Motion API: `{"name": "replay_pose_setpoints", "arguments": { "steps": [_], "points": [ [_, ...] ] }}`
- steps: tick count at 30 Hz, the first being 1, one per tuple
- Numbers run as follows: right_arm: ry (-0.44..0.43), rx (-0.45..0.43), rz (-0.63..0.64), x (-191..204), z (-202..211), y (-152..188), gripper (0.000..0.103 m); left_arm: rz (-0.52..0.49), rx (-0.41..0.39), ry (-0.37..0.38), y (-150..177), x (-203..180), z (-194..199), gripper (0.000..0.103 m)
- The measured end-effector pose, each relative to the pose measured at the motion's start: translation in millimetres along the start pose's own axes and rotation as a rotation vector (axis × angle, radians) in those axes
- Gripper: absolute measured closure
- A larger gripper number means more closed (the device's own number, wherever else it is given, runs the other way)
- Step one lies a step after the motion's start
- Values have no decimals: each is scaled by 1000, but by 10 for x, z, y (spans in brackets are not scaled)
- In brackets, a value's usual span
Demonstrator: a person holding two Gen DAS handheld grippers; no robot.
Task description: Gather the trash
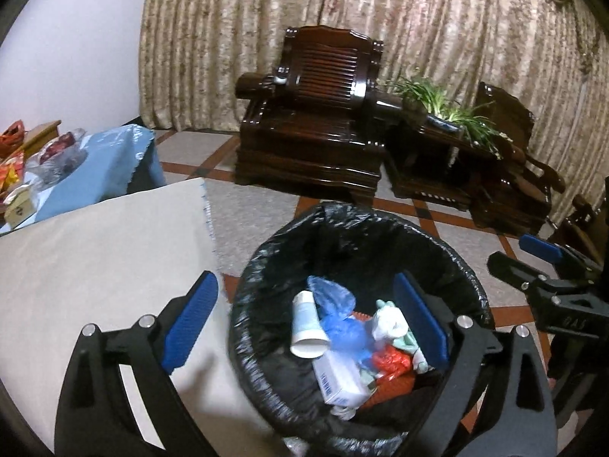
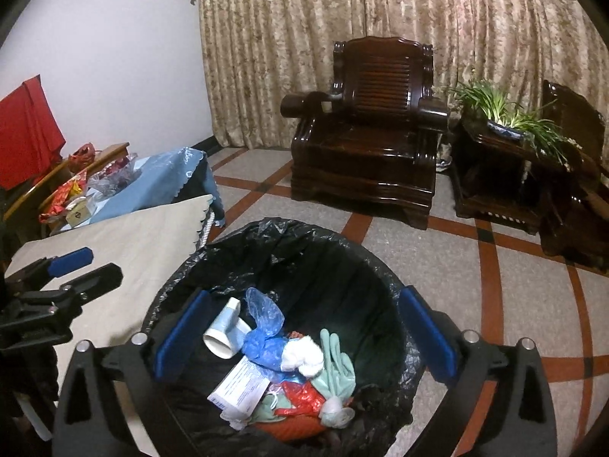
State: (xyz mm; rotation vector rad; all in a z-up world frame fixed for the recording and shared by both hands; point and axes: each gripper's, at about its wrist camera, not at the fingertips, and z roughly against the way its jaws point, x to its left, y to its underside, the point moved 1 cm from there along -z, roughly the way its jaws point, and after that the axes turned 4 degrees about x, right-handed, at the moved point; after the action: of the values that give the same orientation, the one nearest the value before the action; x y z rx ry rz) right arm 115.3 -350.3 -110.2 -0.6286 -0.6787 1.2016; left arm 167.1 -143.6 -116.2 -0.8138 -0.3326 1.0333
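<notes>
Black-lined bin sits beside your beige-covered counter.
Your left tool hangs wide open, empty; trash lies in the bin; your right tool gapes empty above it.

Near rim of the black-lined round trash bin cut off by the bottom edge, print on the white cardboard box too small to read, red crumpled plastic wrapper partly buried under the pale green rubber glove

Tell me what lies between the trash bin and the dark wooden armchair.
Only bare tiled floor with red-brown stripes separates the trash bin from the armchair; the right wrist view shows it best.
</notes>
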Motion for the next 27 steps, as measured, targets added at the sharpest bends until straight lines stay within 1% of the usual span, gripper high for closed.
{"name": "replay_pose_setpoints", "arguments": {
  "steps": [6, 16, 27],
  "points": [
    [-33, -6, 1, 170, 204, 0, 6, 28, -2, -37, 23, 106, 321, 9],
    [-68, -15, 21, 447, 558, 27, 6, 40, -8, -69, 162, 120, 793, 8],
    [-77, -36, 51, 685, 978, 7, 6, 52, -66, -103, 216, 105, 1302, 8]
  ]
}}
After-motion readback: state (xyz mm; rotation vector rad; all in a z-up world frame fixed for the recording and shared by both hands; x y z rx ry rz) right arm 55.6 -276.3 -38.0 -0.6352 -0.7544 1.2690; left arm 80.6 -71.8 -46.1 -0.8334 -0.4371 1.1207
